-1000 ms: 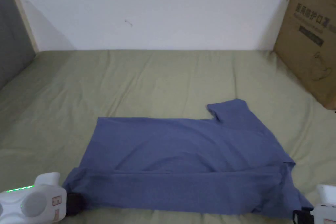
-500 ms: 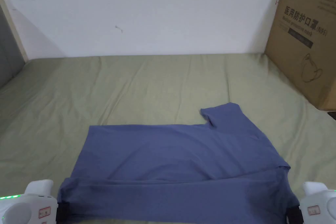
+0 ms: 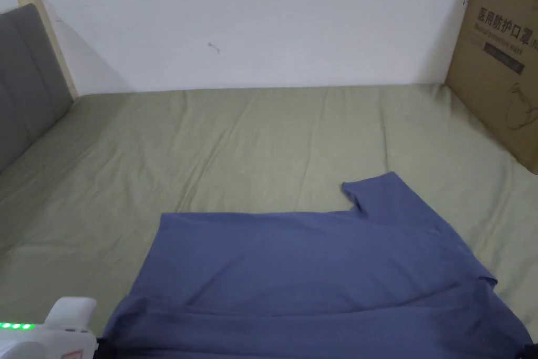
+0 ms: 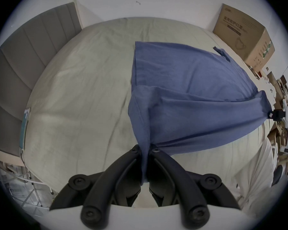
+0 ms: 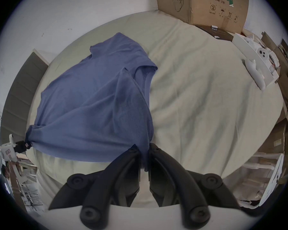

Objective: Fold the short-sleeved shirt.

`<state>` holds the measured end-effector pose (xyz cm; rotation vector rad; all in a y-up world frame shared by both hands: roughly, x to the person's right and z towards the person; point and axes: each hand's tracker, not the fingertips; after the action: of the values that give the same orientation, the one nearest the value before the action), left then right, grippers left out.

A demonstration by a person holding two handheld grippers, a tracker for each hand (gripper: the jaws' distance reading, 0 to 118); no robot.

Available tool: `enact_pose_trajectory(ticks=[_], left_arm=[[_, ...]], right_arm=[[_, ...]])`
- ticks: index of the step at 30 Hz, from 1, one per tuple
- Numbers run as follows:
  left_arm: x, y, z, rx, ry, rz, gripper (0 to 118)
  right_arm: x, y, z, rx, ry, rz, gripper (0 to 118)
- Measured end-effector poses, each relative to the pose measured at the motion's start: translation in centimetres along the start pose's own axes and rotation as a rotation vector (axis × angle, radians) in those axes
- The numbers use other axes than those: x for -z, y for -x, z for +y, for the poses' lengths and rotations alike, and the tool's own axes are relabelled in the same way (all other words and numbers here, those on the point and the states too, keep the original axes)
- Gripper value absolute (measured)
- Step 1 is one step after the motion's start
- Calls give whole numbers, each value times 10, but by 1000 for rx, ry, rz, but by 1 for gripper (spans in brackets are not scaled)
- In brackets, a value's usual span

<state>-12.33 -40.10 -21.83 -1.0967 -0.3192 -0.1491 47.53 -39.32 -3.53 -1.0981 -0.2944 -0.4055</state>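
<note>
We observe the left gripper (image 4: 145,150) and right gripper (image 5: 144,146) each pinching the blue shirt (image 3: 315,270) by its near edge (both corners lifted). Bare green sheet (image 3: 236,139) extends beyond to the wall.

Bed (image 3: 262,134) with a wrinkled olive-green sheet is taking up most of the room, running up against a plain white wall (image 3: 289,13) that's carrying a few small scuffs. Grey padded headboard (image 3: 26,71) with a light wood edge is standing at the left end. Big cardboard box (image 3: 499,60) is sitting on the bed at the far right, leaning against the wall. Cluttered boxes and loose items (image 5: 283,77) are piling up beyond the right side of the bed. Light is coming in even and soft, casting no hard shadows.
</note>
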Motion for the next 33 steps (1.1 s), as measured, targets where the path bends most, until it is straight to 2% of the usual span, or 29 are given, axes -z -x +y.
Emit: enact_pose_trajectory(ticks=[4,5,6,7,8,9,10,11,12,13,16,17,18,20,21,23,25,30,33], left_arm=[[4,0,-33,14,40,20,6],[4,-1,-37,5,37,17,9],[1,-2,-40,-13,15,12,23],[-2,-3,-40,-34,-12,5,39],[-7,-2,-40,-47,-8,8,39],[-12,0,-40,-65,2,-3,46],[-17,3,-39,-87,4,-21,63],[-23,3,-35,-105,-4,-29,89],[-32,1,-32,-119,-30,-33,108],[-41,-2,-28,-128,-77,-39,109],[-59,-17,-10,-135,-147,-51,107],[-61,-22,-5,-126,-157,-66,100],[-62,-30,1,-121,-162,-68,74],[-53,-43,11,-111,-151,-59,17],[-46,-48,13,-99,-139,-60,2],[-34,-55,11,-85,-132,-88,0],[-22,-61,13,-83,-93,-87,0],[-5,-66,27,-36,-67,-44,0],[5,-66,47,-31,-60,-45,0]], right_arm=[[9,-4,-38,-39,40,-5,9],[11,-3,-43,-49,28,-1,13],[10,-2,-46,-53,8,-6,35],[6,1,-46,-46,-3,-27,64],[4,2,-44,-42,-6,-42,75],[0,3,-42,-44,-14,-55,84],[-6,3,-41,-49,-33,-52,97],[-14,4,-39,-57,-82,-49,103],[-21,6,-35,-56,-106,-49,103],[-27,9,-31,-59,-122,-50,103],[-37,23,-19,-88,-145,-33,101],[-37,28,-16,-106,-142,-34,96],[-37,35,-13,-131,-136,-49,80],[-29,46,-13,-172,-169,-98,27],[-23,51,-13,-180,-172,-116,13],[-11,54,-14,-149,-151,-103,7],[1,53,-15,-98,-107,-40,5],[18,52,6,-123,-105,-60,5],[26,48,37,-106,-107,-34,5]])
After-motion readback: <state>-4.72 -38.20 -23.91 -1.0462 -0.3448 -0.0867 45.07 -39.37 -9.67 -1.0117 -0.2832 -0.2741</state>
